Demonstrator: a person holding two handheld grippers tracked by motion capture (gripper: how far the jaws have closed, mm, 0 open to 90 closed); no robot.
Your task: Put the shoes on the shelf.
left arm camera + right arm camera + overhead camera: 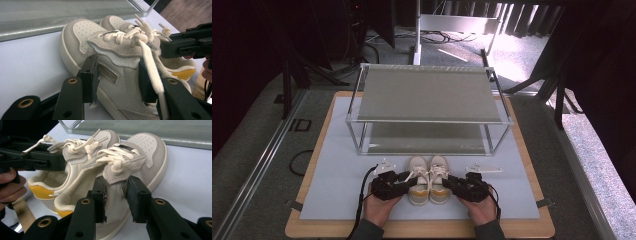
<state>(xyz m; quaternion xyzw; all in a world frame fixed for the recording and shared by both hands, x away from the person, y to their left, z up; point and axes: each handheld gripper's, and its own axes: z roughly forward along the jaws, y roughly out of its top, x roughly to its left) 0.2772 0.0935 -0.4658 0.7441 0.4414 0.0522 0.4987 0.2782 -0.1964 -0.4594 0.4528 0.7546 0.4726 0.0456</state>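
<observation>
A pair of small cream sneakers with yellow heel linings stands side by side on the white mat (337, 195), in front of the rack. My left gripper (406, 179) (118, 80) comes at the left shoe (417, 182) (82, 37) from its outer side. Its jaws stand apart, one against the outer wall and one under the lace at the opening. My right gripper (451, 182) (116, 195) is shut on the right shoe (439, 180) (147, 152), pinching its side wall below the tongue. Both shoes rest on the mat.
A two-shelf metal rack (429, 92) stands behind the shoes with both shelves bare. The mat lies on a wooden table (422, 231). Cables and stands lie on the floor beyond.
</observation>
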